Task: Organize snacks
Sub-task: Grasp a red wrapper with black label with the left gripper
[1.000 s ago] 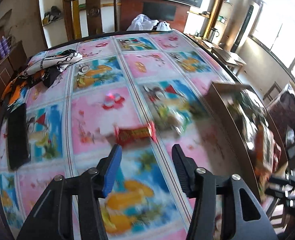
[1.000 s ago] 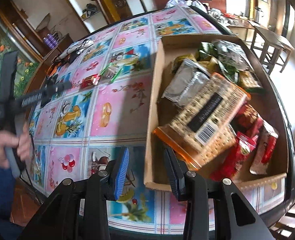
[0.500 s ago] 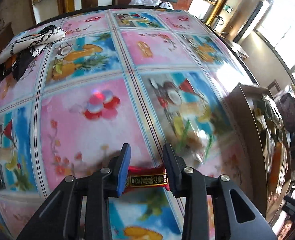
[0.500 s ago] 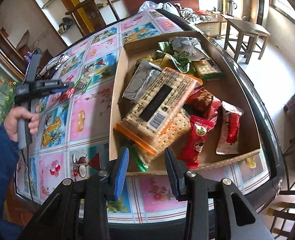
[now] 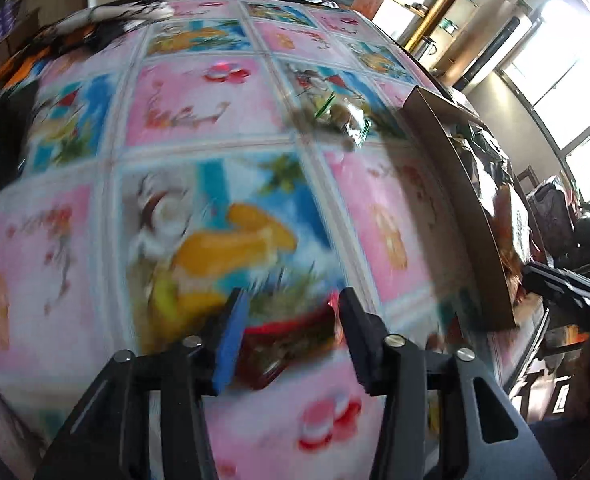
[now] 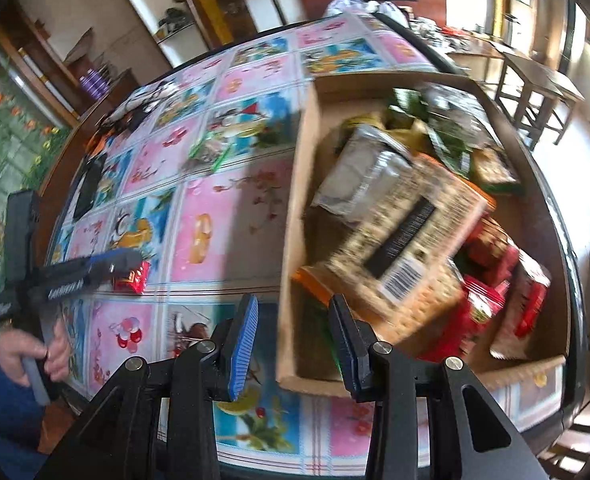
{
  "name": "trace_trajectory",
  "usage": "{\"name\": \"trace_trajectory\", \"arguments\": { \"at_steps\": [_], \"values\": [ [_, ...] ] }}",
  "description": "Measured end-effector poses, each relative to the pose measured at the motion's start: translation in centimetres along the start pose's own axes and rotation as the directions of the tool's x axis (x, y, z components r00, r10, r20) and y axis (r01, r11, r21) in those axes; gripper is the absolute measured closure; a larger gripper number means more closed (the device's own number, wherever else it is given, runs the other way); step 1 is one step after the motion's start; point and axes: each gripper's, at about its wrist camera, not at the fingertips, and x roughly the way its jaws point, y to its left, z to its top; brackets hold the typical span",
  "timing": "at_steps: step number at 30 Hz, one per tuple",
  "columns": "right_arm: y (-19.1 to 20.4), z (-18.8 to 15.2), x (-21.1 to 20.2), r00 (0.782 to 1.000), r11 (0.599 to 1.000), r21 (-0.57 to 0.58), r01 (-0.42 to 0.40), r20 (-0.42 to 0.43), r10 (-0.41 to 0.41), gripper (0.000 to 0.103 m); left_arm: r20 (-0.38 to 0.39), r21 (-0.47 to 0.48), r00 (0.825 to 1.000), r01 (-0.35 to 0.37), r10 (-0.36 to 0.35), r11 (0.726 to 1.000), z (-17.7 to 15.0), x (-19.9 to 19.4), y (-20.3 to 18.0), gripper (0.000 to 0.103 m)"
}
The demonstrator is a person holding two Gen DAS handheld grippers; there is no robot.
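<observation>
Left gripper (image 5: 289,330) has its fingers clamped on a small red snack packet (image 5: 291,340), lifted just off the counter (image 5: 199,92), probably so it can go into the cardboard box (image 6: 295,216) with the other snacks. It's shiny, crinkly red with gold print, though blurry. Right gripper (image 6: 293,344) hangs at the box's near corner, fingers apart and holding nothing.

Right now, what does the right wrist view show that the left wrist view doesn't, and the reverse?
Only the right wrist view shows the cardboard box's contents clearly, such as the cracker pack, plus the person's left hand. Only the left wrist view shows the red snack packet close up between the left tool's fingers. Both show that packet, the box, the green snack bag and the patterned tablecloth.
</observation>
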Motion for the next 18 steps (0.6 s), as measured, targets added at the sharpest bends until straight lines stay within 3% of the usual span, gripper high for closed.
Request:
{"name": "trace_trajectory", "arguments": {
  "at_steps": [4,13,15,17,18],
  "values": [
    [1.0,0.5,0.9,1.0,0.999,-0.034,-0.022,-0.017,0.021,0.063,0.017,0.04,1.0,0.015,-0.015,0.999,-1.9,-2.1,0.1,0.044],
    [1.7,0.4,1.4,0.999,0.998,-0.059,-0.038,-0.036,0.036,0.063,0.019,0.256,0.996,-0.084,0.081,0.963,-1.9,-1.1,-1.8,0.044],
    [1.5,0.4,1.3,0.999,0.998,-0.048,-0.033,-0.031,0.032,0.063,0.011,0.285,0.995,-0.094,0.095,0.954,-1.4,-0.1,-2.0,0.047],
    [1.2,0.3,1.2,0.999,0.999,-0.037,-0.029,-0.028,0.028,0.063,-0.004,0.302,0.995,-0.09,0.096,0.949,-1.1,0.5,-2.2,0.064],
    [1.0,0.3,1.1,0.999,0.999,-0.033,-0.027,-0.025,0.026,0.063,-0.005,0.302,0.995,-0.091,0.096,0.949,-1.1,0.7,-2.3,0.067]
  ]
}}
